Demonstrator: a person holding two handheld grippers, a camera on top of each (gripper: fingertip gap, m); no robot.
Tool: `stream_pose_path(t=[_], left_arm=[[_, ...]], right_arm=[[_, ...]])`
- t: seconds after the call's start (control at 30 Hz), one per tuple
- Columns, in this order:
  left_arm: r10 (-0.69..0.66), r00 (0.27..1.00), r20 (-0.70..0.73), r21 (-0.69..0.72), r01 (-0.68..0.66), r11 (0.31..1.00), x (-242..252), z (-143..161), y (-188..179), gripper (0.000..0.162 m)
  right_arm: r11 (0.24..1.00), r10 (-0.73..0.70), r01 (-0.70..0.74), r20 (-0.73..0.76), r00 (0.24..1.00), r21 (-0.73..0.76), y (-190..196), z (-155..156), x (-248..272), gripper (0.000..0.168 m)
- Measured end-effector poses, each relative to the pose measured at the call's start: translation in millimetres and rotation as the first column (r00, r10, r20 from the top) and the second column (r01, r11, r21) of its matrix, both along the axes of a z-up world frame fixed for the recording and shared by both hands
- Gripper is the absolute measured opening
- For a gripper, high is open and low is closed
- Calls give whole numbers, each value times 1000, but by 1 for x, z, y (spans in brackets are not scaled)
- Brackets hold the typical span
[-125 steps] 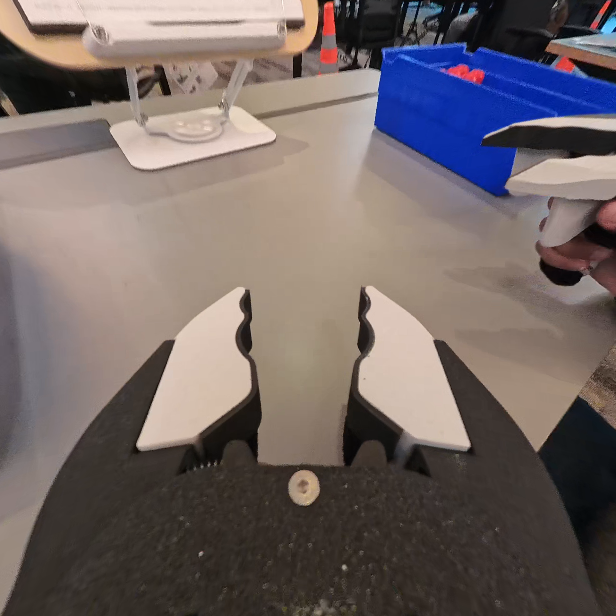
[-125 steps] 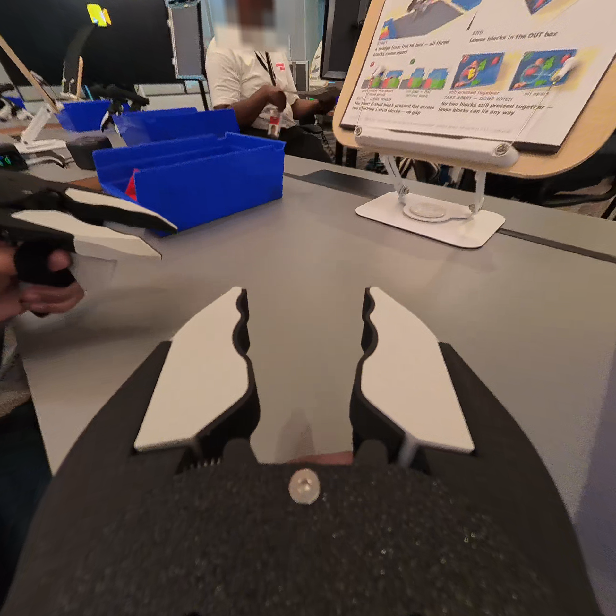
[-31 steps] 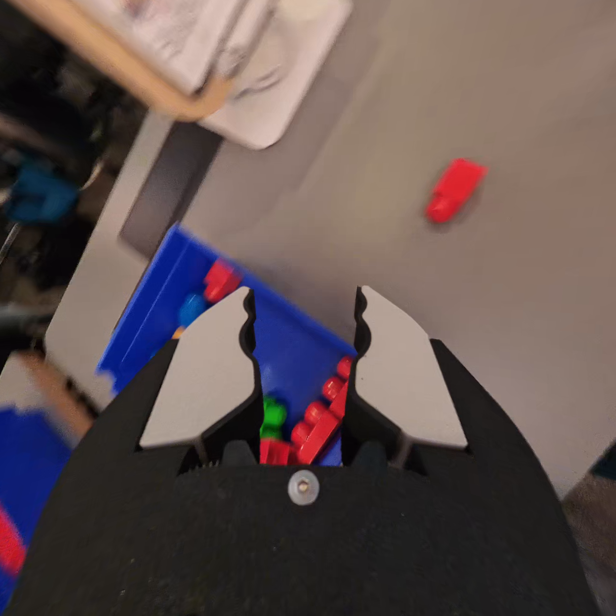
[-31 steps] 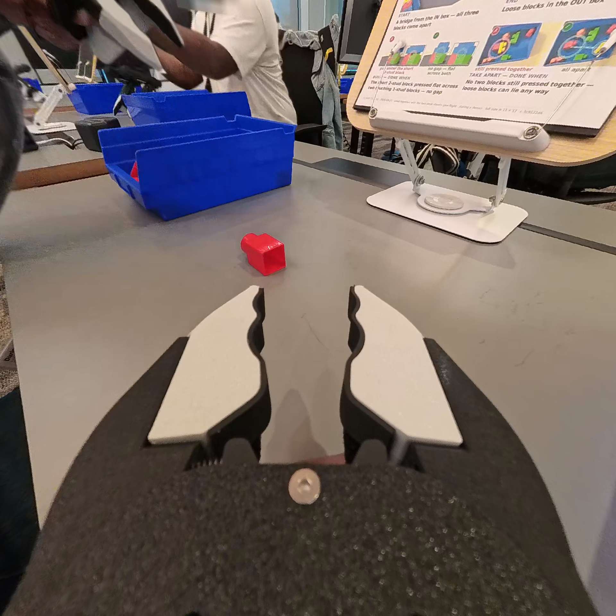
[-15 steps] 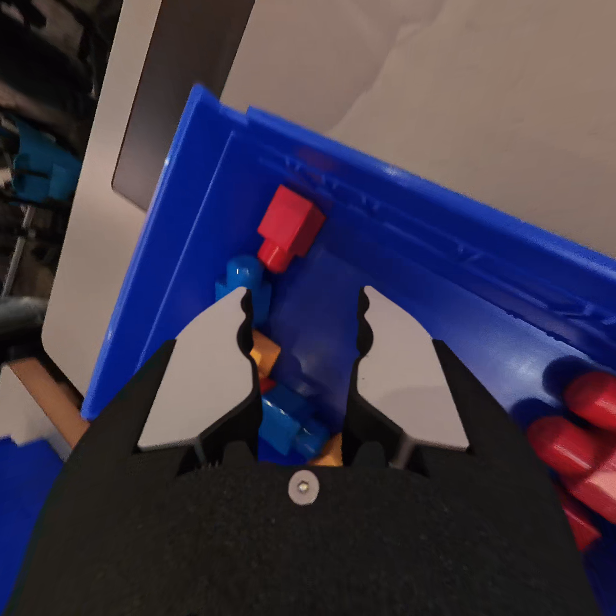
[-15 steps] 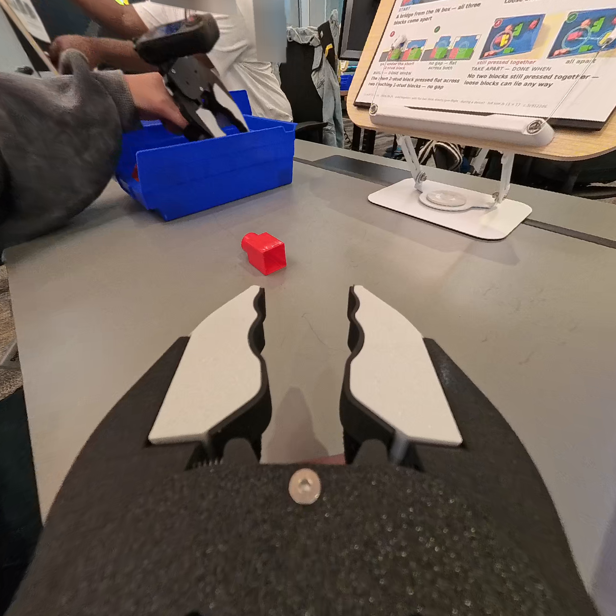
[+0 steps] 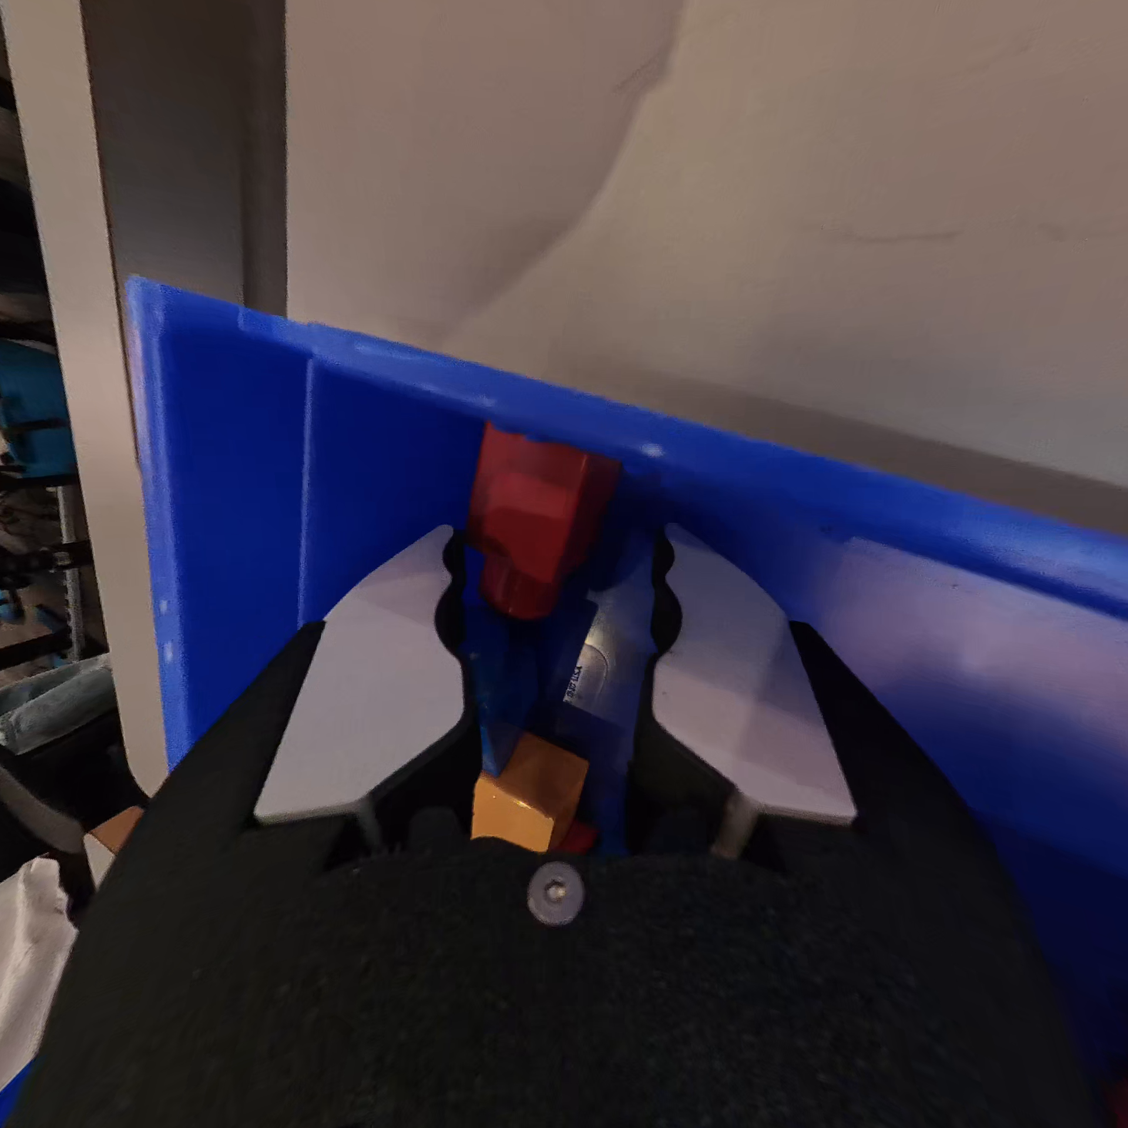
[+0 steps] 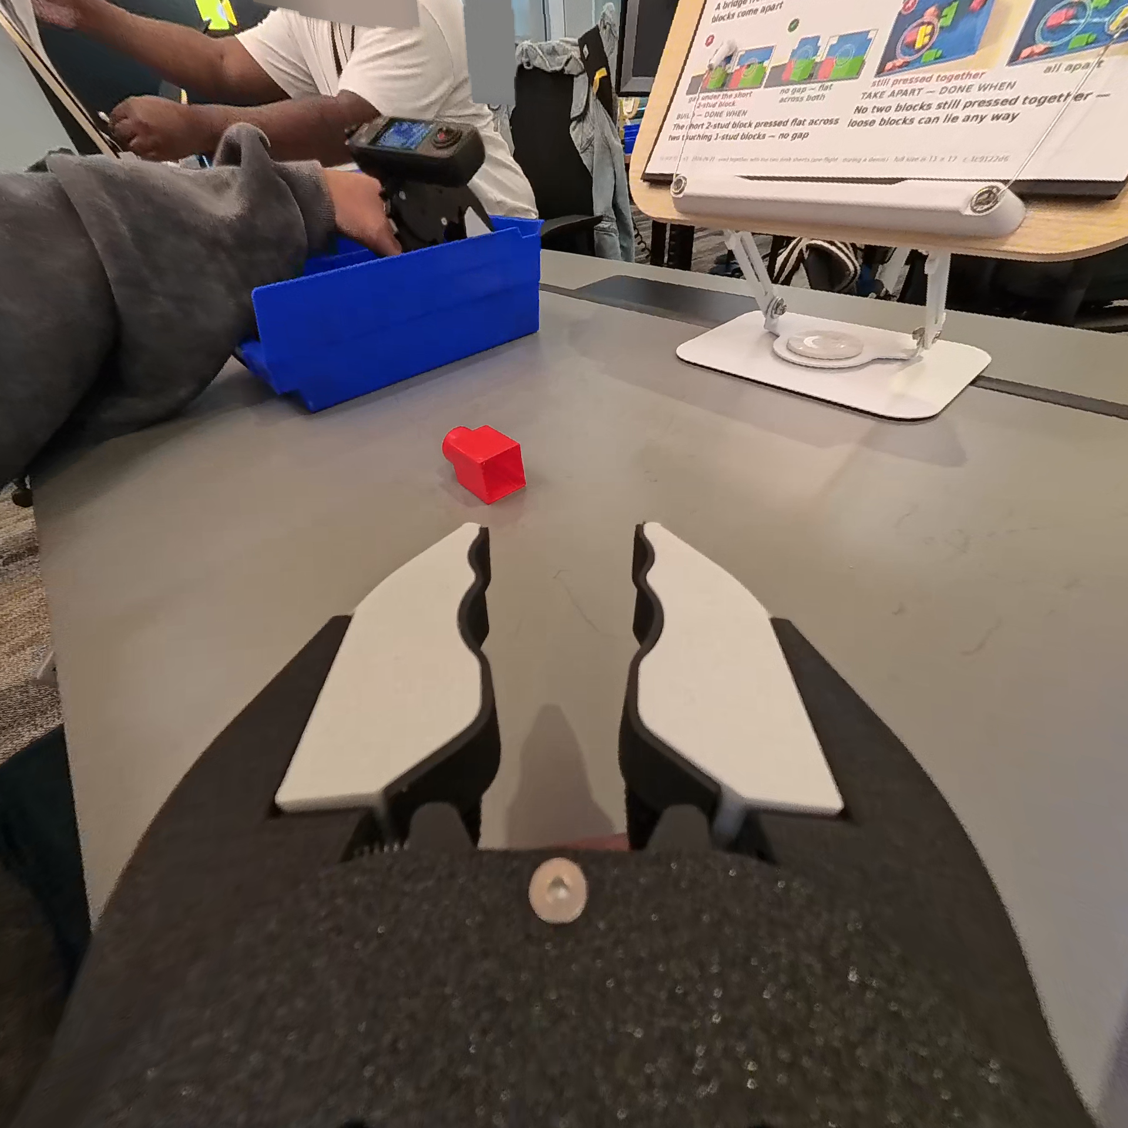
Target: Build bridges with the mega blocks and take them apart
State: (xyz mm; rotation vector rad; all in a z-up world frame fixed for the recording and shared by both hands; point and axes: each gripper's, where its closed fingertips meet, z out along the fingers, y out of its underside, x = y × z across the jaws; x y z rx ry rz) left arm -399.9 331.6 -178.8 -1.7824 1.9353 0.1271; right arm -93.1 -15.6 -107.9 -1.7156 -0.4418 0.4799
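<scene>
The left gripper (image 7: 555, 574), jaws wide, has dropped deep into the blue bin (image 7: 378, 488), bracketing a red block (image 7: 537, 519); pickup appears imminent. The right gripper (image 8: 558, 537) hovers, part-open and empty.

A: Place type?
B: Lab or office workroom, set up for data collection.
A: Evidence?
B: Grey desk (image 8: 793, 549), blue bin (image 8: 397, 323), instruction board (image 8: 885, 91) on a white stand (image 8: 836, 360), carpet (image 8: 24, 610). A second person (image 8: 366, 67) sits behind; jacket over a chair (image 8: 586, 134).
</scene>
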Motion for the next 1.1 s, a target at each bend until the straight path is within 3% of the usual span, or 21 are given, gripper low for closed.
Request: stream_pose_path(t=[0.1, 0.43, 0.63, 0.73, 0.8, 0.93, 1.1], left_arm=[[-4, 1000, 2, 82, 4, 997, -1, 3, 7, 40], [40, 999, 34, 122, -44, 992, -17, 14, -22, 39], [42, 987, 158, 159, -68, 985, -28, 93, -59, 39], [-36, 971, 237, 130, 5, 992, -3, 135, -108, 39], [-121, 960, 253, 112, 95, 989, 28, 144, -151, 39], [-266, 938, 221, 57, 260, 964, 99, 109, -229, 39], [-284, 946, 158, -42, 294, 955, 145, 34, -284, 38]], right_arm=[[1000, 2, -2, 3, 1000, -3, 0, -1, 0, 44], [1000, 10, -10, -3, 1000, 1, -1, 0, -1, 44], [1000, 21, -21, -14, 1000, -6, -1, 0, -1, 44], [1000, 22, -22, -16, 1000, -9, -1, 0, -1, 44], [1000, 22, -22, -15, 1000, -2, -2, 0, -1, 44], [1000, 28, -28, -11, 1000, 0, -3, 0, -3, 44], [999, 31, -31, -11, 999, -8, -2, -1, -3, 44]])
